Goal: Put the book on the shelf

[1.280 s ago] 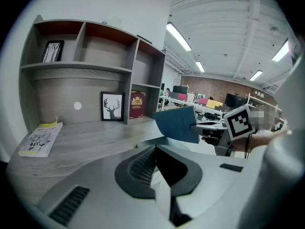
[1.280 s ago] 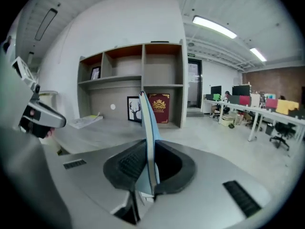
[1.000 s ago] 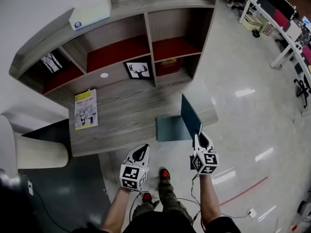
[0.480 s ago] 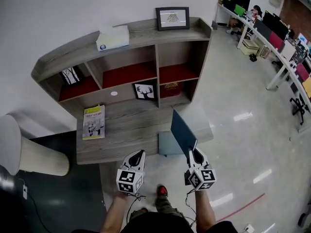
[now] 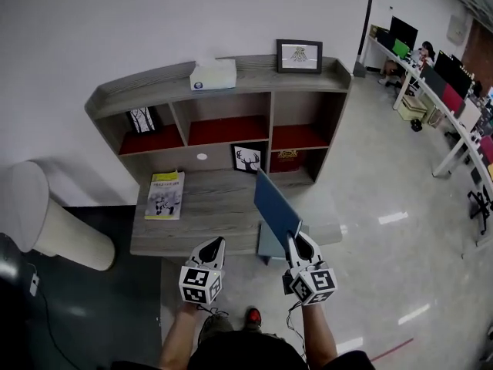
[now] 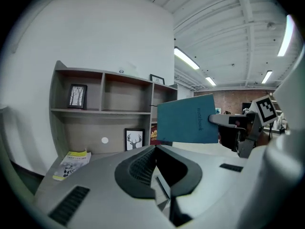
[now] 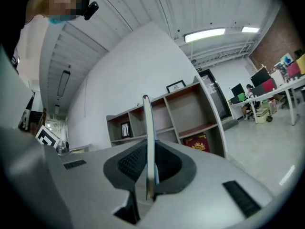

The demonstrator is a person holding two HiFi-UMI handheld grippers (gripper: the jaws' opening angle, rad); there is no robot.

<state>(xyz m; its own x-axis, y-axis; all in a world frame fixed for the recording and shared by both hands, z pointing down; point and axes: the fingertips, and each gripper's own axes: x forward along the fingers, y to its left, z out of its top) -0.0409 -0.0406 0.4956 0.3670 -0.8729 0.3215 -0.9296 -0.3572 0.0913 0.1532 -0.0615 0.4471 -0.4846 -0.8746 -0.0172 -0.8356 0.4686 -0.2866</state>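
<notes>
My right gripper (image 5: pixel 295 240) is shut on the lower edge of a thin blue book (image 5: pixel 277 206), which it holds upright above the front of the desk. In the right gripper view the book (image 7: pixel 148 142) stands edge-on between the pads, with the shelf unit (image 7: pixel 190 128) behind it. The grey wooden shelf unit (image 5: pixel 231 91) has red-lined compartments. My left gripper (image 5: pixel 217 243) hangs shut and holds nothing, left of the book, before the desk edge. From the left gripper view, the book's cover (image 6: pixel 188 119) shows at the right, in front of the shelf (image 6: pixel 109 111).
A yellow magazine (image 5: pixel 166 195) lies on the desk's left. A flat blue-grey pad (image 5: pixel 271 243) lies under the held book. Small framed pictures (image 5: pixel 247 159) and a red box (image 5: pixel 289 155) stand in compartments. A tissue box (image 5: pixel 213 74) and a frame (image 5: pixel 300 55) sit on top. A white drum (image 5: pixel 46 222) stands left.
The right gripper has raised the blue book off the desk and carried it a little left. The head view has swung up and back, so the whole shelf unit shows.
</notes>
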